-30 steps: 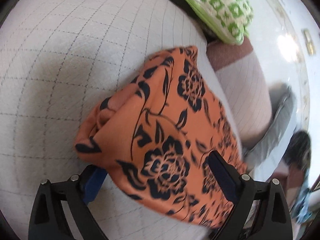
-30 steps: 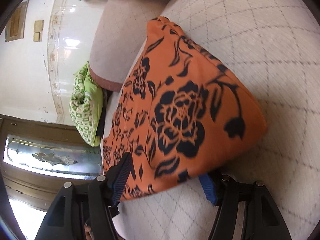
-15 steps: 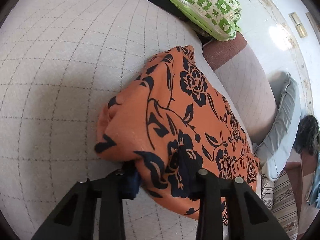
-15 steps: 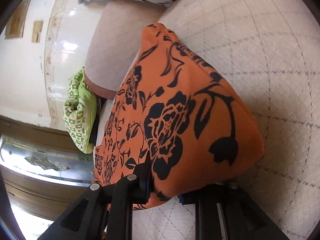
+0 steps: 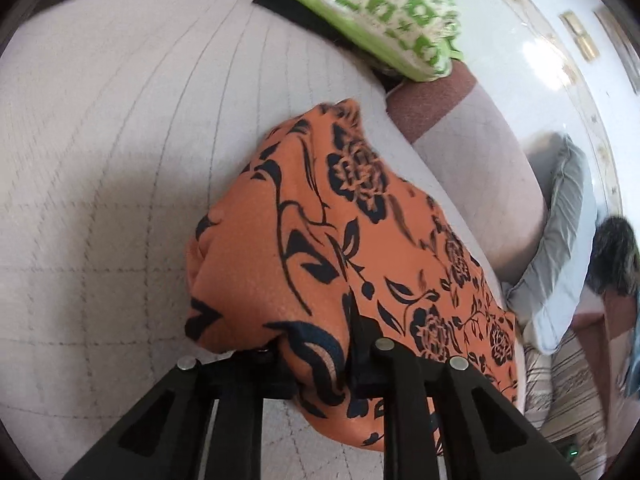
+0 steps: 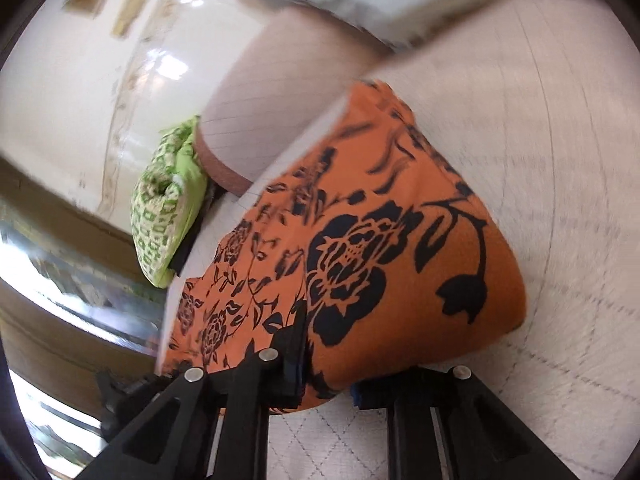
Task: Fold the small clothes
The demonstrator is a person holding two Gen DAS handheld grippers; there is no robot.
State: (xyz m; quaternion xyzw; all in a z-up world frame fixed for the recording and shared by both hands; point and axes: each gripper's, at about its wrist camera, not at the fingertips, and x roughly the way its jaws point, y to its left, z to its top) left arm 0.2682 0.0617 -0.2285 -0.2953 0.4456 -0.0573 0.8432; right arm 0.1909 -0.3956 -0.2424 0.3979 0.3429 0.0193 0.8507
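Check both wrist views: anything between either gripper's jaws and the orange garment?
Nothing visible. The left gripper and right gripper are both closing their jaws on the near edge of the orange floral garment, cloth already pinched between them. The green patterned cushion lies well beyond, apart.

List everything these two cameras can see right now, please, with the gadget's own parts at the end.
orange floral garment: one, orange with black flowers, lying on the quilt, its near edge pinched by both grippers
quilted cover: one, pale grey with stitched lines, spread under the garment
green patterned cushion: one, green and cream, at the far end of the quilt
grey pillow: one, light grey, past the padded edge
padded edge: one, beige with a brown band, beside the quilt
left gripper: one, black, jaws closing on a fold of the garment
right gripper: one, black, jaws closing on the garment's edge
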